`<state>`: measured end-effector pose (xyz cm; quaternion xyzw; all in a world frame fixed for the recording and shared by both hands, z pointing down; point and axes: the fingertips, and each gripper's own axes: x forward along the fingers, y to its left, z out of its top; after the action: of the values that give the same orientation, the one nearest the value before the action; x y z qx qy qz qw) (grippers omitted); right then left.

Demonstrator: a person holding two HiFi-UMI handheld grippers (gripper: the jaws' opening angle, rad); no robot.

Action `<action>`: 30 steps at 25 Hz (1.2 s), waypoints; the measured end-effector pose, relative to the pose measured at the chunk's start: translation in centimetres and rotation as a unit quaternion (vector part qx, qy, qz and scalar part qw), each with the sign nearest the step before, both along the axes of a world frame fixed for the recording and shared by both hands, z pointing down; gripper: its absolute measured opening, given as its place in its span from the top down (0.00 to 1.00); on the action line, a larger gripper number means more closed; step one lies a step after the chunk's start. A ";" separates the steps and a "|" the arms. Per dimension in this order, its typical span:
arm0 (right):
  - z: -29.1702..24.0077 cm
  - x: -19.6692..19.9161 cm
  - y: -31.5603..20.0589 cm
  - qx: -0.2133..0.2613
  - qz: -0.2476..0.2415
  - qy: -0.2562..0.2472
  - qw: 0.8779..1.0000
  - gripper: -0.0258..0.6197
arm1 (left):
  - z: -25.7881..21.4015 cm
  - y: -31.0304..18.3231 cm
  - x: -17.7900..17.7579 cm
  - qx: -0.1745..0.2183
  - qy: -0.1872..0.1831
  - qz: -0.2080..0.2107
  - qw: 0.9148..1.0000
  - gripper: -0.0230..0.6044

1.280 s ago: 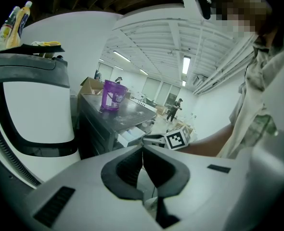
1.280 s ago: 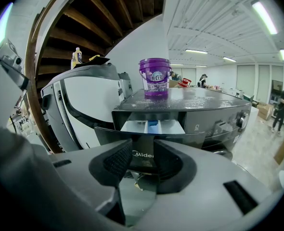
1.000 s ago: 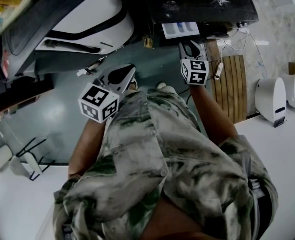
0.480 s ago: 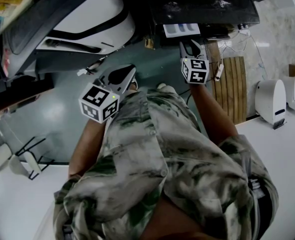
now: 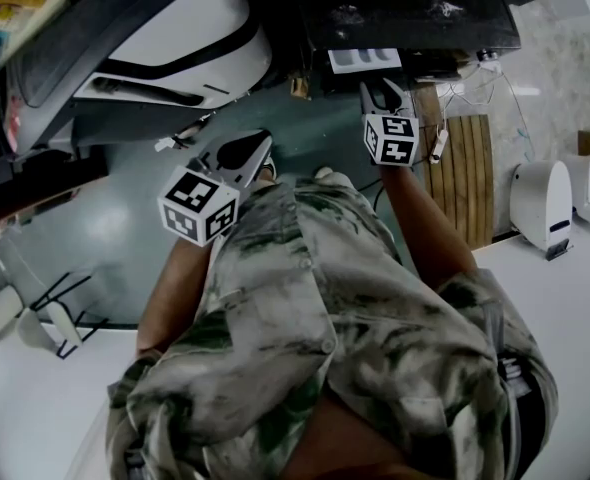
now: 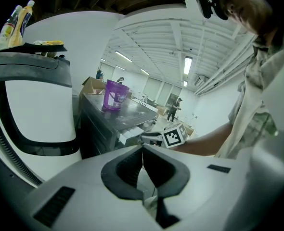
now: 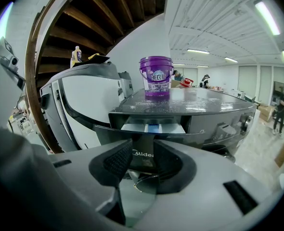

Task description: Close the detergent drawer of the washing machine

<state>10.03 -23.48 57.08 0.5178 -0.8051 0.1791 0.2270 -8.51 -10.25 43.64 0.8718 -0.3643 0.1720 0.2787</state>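
Observation:
The dark washing machine (image 5: 405, 8) stands at the top of the head view, its detergent drawer (image 5: 365, 60) pulled partly out and showing white compartments. My right gripper (image 5: 383, 96) sits just in front of the drawer's front panel. In the right gripper view the drawer (image 7: 151, 128) lies straight ahead, and its dark front with a brand name shows in the gap of my right gripper (image 7: 143, 160), whose jaws stand slightly apart and hold nothing. My left gripper (image 5: 245, 153) hangs lower left over the floor, away from the machine; in its own view the left gripper (image 6: 143, 150) has its pads meeting, empty.
A purple bucket (image 7: 156, 76) stands on the machine's top. A large white and black appliance door (image 5: 175, 38) hangs open at the left. A wooden slatted board (image 5: 465, 168), loose cables (image 5: 475, 88) and a white device (image 5: 543, 200) lie to the right.
My right gripper has edged a little toward the machine, and the drawer sticks out slightly less. The left gripper has stayed put.

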 end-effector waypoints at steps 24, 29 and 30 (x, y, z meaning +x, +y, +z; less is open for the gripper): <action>0.5 -0.6 -1.8 0.001 0.002 -0.002 1.000 0.72 | 0.5 -0.3 -0.7 -0.005 -0.002 -0.010 1.000 0.92; 0.5 -0.7 -2.3 0.002 0.004 -0.005 1.000 0.72 | 0.6 -0.5 -1.0 -0.007 -0.003 -0.013 1.000 0.92; 0.6 -0.7 -2.4 0.002 0.004 -0.005 1.000 0.72 | 0.7 -0.5 -1.0 -0.007 -0.003 -0.013 1.000 0.92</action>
<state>9.29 -25.90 57.66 0.5207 -0.8045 0.1812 0.2210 -9.52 -10.77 44.31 0.8643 -0.3754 0.1737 0.2861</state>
